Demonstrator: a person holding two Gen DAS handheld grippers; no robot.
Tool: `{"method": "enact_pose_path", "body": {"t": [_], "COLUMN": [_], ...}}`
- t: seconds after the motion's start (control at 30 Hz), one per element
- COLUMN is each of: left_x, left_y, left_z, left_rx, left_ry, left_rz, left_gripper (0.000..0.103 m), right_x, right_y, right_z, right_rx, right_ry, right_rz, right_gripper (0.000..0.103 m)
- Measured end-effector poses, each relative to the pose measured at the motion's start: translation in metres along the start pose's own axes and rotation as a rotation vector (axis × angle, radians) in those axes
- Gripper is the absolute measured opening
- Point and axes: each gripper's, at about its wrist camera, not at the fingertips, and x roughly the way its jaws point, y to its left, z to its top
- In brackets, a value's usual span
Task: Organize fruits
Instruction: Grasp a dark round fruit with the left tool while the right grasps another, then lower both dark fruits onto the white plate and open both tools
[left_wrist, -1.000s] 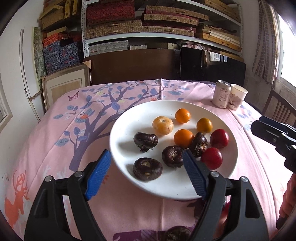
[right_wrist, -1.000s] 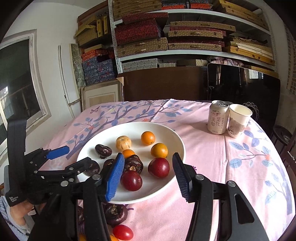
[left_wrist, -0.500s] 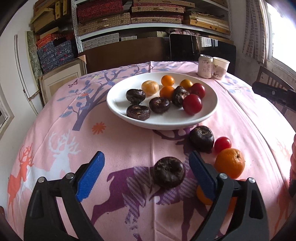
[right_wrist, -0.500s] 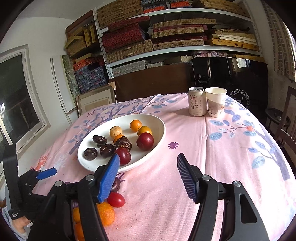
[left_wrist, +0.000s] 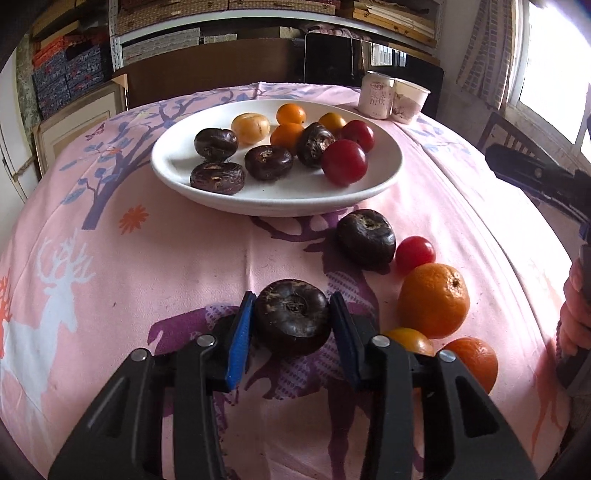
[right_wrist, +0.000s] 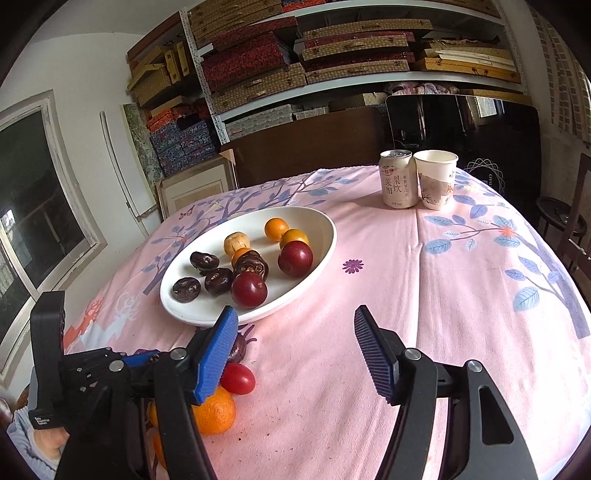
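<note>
Dark brown and glossy, the water chestnut (left_wrist: 291, 316) low in the middle of the left wrist view now sits clamped between the blue pads (left_wrist: 241, 334) of the left tool (left_wrist: 291, 325). Half a second ago those pads stood wide apart with the chestnut lying free between them on the pink cloth; a second ago the same tool was hanging over the white plate (left_wrist: 177, 173) with nothing in it. So it has come down off the plate toward the loose fruit and closed on one piece. The chestnut looks to be resting on the surface yet, not lifted.

To its right in that view lie the others not yet gathered: a second chestnut (left_wrist: 365, 238), a small red tomato (left_wrist: 414, 253), a large orange (left_wrist: 433, 301), with a yellow fruit (left_wrist: 412, 340) and another orange (left_wrist: 474, 360) below it.

The right tool (right_wrist: 295, 349) has pulled back from the plate too. Its jaws are part open over bare cloth, holding nothing, lower centre of its own view.

I'd judge this the start of a carry: the chestnut belongs with the four dark ones on the plate's left side, and five pieces will remain afterward.
</note>
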Motion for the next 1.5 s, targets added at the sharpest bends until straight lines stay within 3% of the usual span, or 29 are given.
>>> {"method": "enact_pose_path", "body": {"t": [0.1,0.27,0.5,0.67,0.87,0.93,1.13,1.27,1.5], "left_x": [-0.002,-0.015,-0.014,-0.01,-0.002,-0.002,-0.003,-0.004,-0.008], "left_y": [0.002,0.023,0.033,0.033,0.028,0.026,0.028,0.018,0.008], "left_z": [0.0,0.003,0.003,0.002,0.001,0.001,0.001,0.001,0.0], "left_rx": [-0.013,-0.073,-0.107,-0.108,-0.082,-0.078,-0.09,-0.056,-0.032], "left_ry": [-0.003,-0.052,-0.042,-0.027,0.003,0.002,0.0,-0.005,-0.028], "left_rz": [-0.005,0.103,0.089,0.081,0.069,0.071,0.04,0.009,0.014], "left_gripper": [0.04,0.04,0.04,0.04,0.04,0.04,0.04,0.04,0.04], "right_x": [0.003,0.014,0.048,0.074,0.095,0.093,0.075,0.047,0.027], "right_y": [0.001,0.017,0.064,0.082,0.081,0.081,0.071,0.045,0.019], "right_z": [-0.002,-0.011,-0.022,-0.017,-0.021,-0.024,-0.025,-0.021,-0.032], "right_rx": [-0.001,-0.065,-0.222,-0.227,-0.223,-0.25,-0.235,-0.156,-0.081], "right_ry": [0.017,0.076,0.216,0.284,0.348,0.335,0.298,0.241,0.208], "right_rz": [0.012,0.03,0.037,0.038,0.012,0.008,0.036,0.052,0.038], "right_gripper": [0.066,0.066,0.066,0.066,0.053,0.044,0.042,0.042,0.042]}}
